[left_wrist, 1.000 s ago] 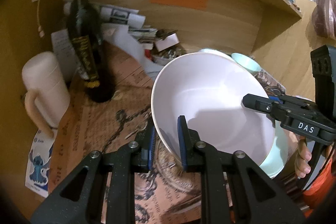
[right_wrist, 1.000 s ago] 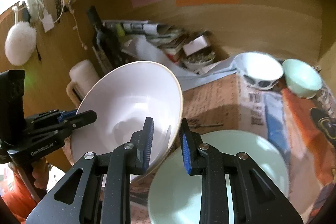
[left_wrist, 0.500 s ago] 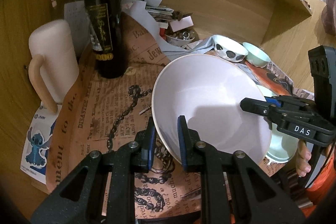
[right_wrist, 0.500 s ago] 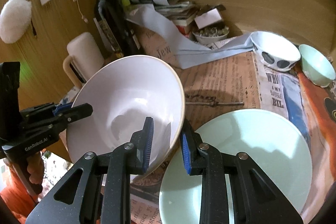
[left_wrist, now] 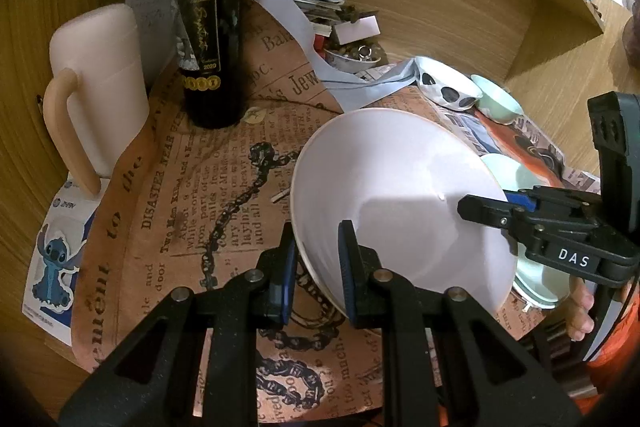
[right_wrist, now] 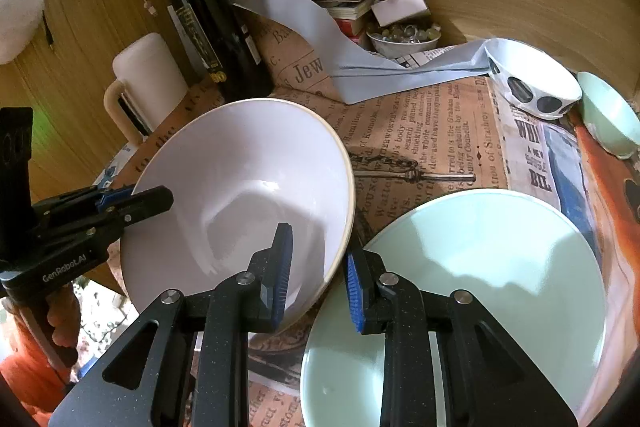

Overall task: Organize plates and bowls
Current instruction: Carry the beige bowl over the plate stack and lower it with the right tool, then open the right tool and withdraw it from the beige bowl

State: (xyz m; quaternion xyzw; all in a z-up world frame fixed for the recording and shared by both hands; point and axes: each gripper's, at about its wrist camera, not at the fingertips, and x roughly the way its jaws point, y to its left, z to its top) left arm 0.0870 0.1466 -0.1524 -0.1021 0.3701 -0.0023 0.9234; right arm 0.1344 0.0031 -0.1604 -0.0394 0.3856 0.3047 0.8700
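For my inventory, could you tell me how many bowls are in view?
4: large white bowl held by both grippers, spotted bowl behind, small mint bowl far right, trinket bowl at back.

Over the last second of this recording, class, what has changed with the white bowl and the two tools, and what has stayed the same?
The white bowl, gripped at opposite rims by the left tool and right tool, has been carried back toward the person; the wine bottle and spotted bowl now show clear of it. No grip was released. The mint plate, mug and small mint bowl stayed put.
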